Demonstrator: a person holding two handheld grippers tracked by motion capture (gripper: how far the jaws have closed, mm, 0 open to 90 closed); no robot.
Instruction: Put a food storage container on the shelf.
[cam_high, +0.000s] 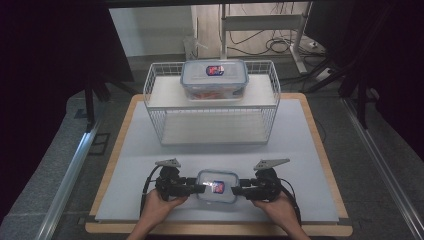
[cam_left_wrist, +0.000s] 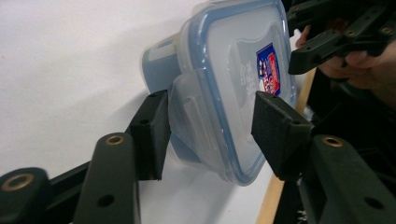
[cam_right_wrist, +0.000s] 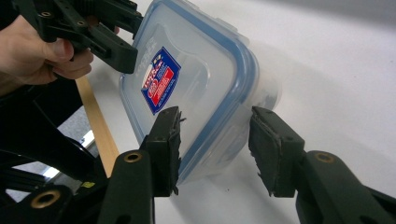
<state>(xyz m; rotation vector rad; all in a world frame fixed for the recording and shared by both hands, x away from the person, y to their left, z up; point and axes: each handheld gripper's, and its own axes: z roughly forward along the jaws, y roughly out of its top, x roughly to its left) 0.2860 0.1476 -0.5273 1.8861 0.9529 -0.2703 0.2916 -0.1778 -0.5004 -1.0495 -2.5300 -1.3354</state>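
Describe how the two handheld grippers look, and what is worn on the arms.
Both the left gripper and the right gripper are black, with two flat-padded jaws and brass-coloured pivot rivets. Each carries a grey three-cornered plate on top and trails a black cable. The forearms are bare, with no sleeves or gloves visible.

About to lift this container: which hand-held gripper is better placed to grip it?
Left hand-held gripper, probably: both pads seem to touch the container at its end; the right hand-held gripper has one pad clear of it.
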